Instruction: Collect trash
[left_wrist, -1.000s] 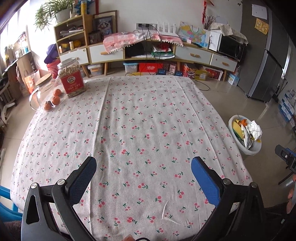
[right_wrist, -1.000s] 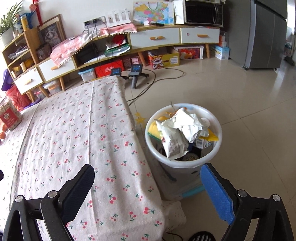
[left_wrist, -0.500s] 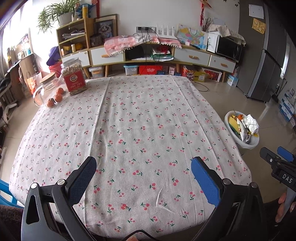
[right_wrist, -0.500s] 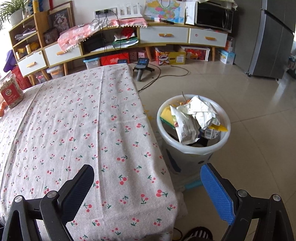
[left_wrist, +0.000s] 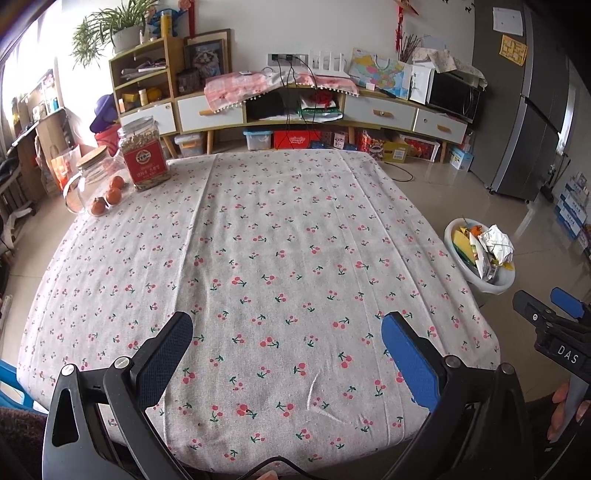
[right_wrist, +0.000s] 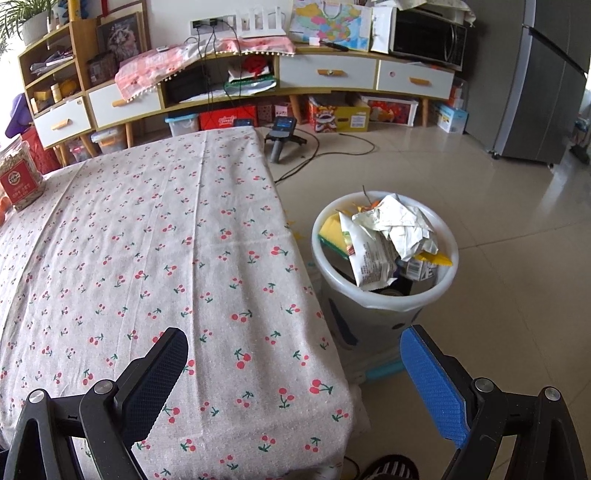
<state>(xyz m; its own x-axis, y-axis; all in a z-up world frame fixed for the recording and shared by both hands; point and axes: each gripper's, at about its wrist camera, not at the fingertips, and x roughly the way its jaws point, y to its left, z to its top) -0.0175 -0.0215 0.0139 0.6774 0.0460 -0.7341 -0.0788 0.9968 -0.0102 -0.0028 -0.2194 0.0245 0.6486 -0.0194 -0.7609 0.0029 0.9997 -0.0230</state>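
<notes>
At the bottom of the left wrist view the left tool (left_wrist: 286, 332) hangs with its two blue-padded fingers spread wide and nothing between them, above the near edge of the cherry-print cloth-covered surface (left_wrist: 258, 240). At four o'clock in that view the right tool (left_wrist: 554, 314) shows off the corner of the surface, black with a blue pad, gripped by a hand (left_wrist: 567, 410) at the frame edge. In its own view the right tool (right_wrist: 293, 354) is likewise gaping and empty — its left finger over the cloth corner, its right finger over the tiled floor (right_wrist: 498, 184). Just beyond it, at one o'clock, the round white plastic trash bin (right_wrist: 384, 302) stands on the floor just beside the surface, heaped with a crumpled white wrapper (right_wrist: 397, 225), a printed snack bag (right_wrist: 369, 258) and yellow packaging (right_wrist: 330, 230). Farther off, at ten o'clock in the left view, a clear square jar with a red label (left_wrist: 144, 155) stands near the far left corner of the surface, a lidded glass jar holding orange fruits (left_wrist: 98, 181) just beside it. Behind everything — a long low wooden sideboard with white drawers (left_wrist: 295, 107) along the wall.
</notes>
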